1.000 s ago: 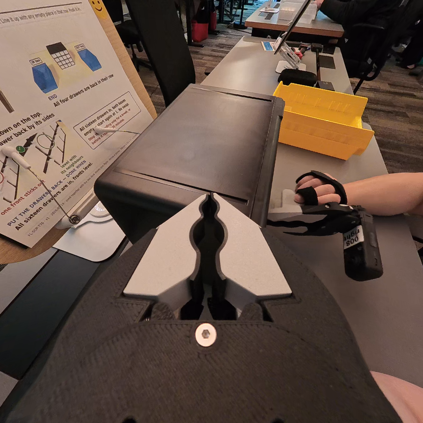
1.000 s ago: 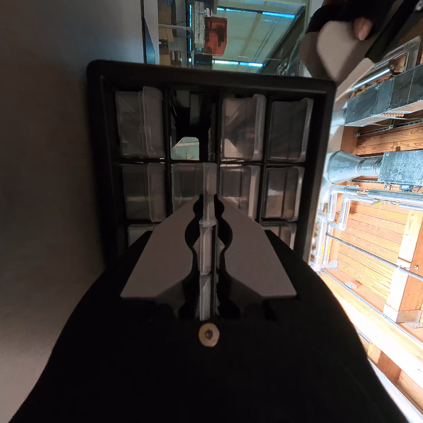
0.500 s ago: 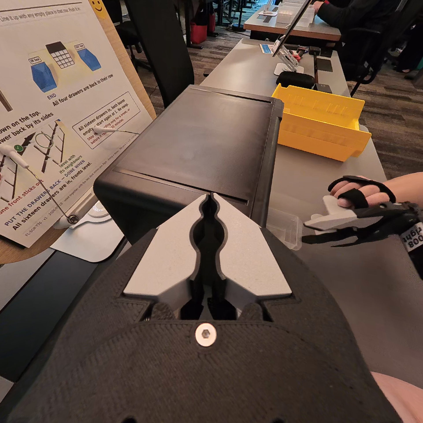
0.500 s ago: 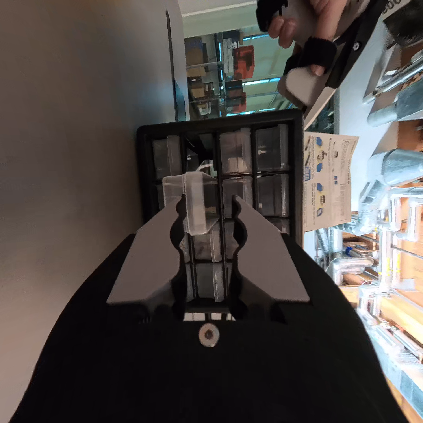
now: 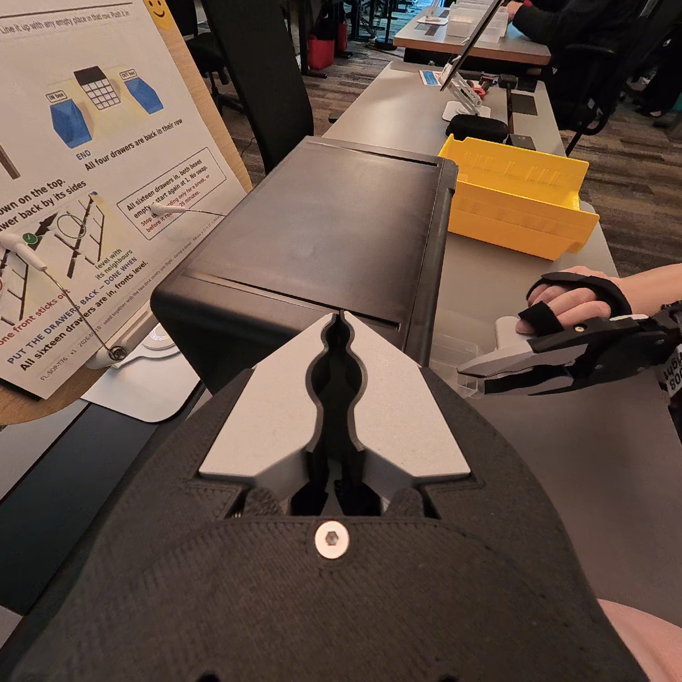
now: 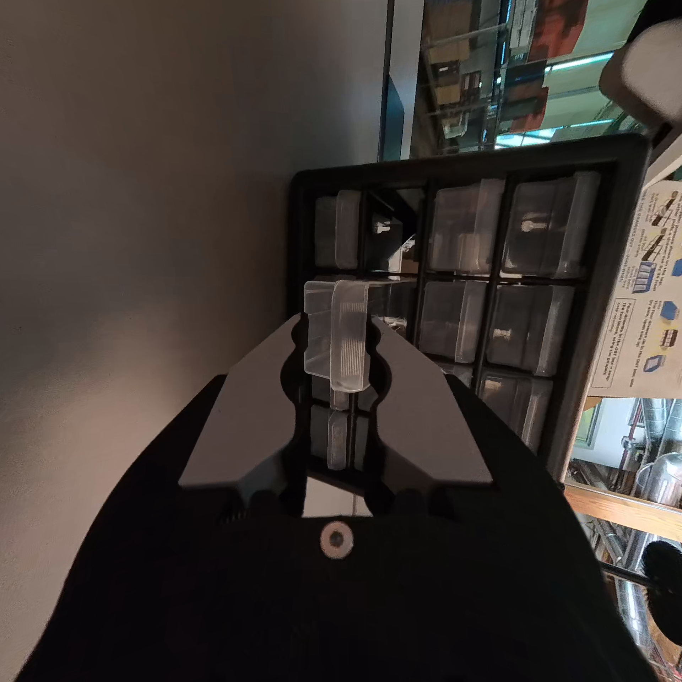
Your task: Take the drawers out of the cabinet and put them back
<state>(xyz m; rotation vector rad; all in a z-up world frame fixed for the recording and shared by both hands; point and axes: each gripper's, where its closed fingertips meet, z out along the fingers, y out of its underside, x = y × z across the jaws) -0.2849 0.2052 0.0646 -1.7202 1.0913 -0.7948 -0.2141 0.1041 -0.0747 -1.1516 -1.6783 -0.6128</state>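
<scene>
Left hand-held gripper [image 5: 338, 313] poised above the near top edge of the black cabinet [image 5: 317, 221], tips pressed together, nothing between them

Right hand-held gripper [image 6: 336, 324] turned on its side, fingers [image 6: 258, 398] parted to about the width of a clear drawer [image 6: 332, 332] and set against its two flanks; real clamping pressure not possible to judge, though contact with both sides looks likely. Drawer pulled partway out of the cabinet front [image 6: 627, 258], its ribbed handle lip facing the camera, its rear end apparently inside the second slot of the second row. Directly next to that slot, in the neighbouring row, an empty compartment [image 6: 391, 228] with daylight showing through the back. Other clear drawers [image 6: 461, 225] seated in the remaining visible slots

Seen from the left wrist view: right hand-held gripper [image 5: 476, 372] low beside the cabinet's right side, gripped by a hand [image 5: 568, 306] in a black fingerless strap, with the clear drawer [image 5: 454, 347] just showing at its tips. Cabinet standing on the grey bench [image 5: 553, 443]. Yellow bin [image 5: 516, 206] further along the bench, behind and to the right of the cabinet. Printed instruction sheet [image 5: 92, 184] propped on a wooden board to the cabinet's left, held by thin wire clips [image 5: 62, 280]
</scene>
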